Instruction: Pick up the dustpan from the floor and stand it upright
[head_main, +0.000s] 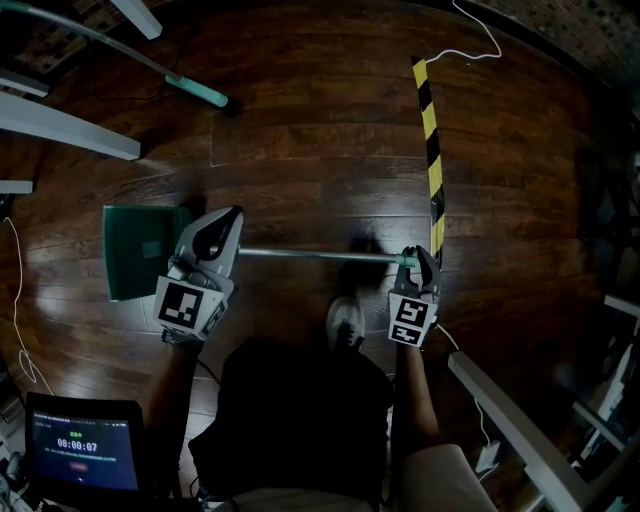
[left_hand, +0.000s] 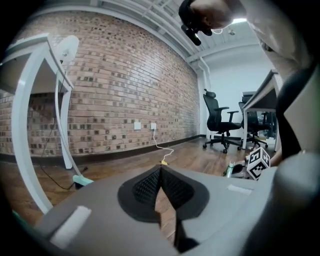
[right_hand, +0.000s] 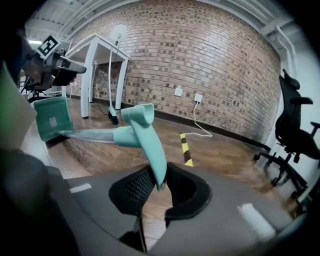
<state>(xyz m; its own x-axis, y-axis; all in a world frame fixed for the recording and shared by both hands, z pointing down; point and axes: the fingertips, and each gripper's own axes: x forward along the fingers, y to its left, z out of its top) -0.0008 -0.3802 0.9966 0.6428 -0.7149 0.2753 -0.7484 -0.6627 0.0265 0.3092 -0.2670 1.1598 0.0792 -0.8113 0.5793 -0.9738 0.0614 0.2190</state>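
Your left arm (head_main: 175, 378) and your right arm (head_main: 416, 388) both reach out in front of you, one on each side of your body. Your left gripper (head_main: 226, 218) points a little downward. Its jaws are pressed together with nothing in them. Your right gripper (head_main: 424, 256) points down more steeply. Its jaws pinch the thin green end of the dustpan handle (right_hand: 145, 135), tight on both sides.

dustpan (head_main: 140, 250) green | grip (right_hand: 145, 135) teal | tape (head_main: 432, 150) yellow-black striped | floor (head_main: 320, 120) dark brown | wall (right_hand: 210, 55) red brick | cube (head_main: 188, 305) black-white squares
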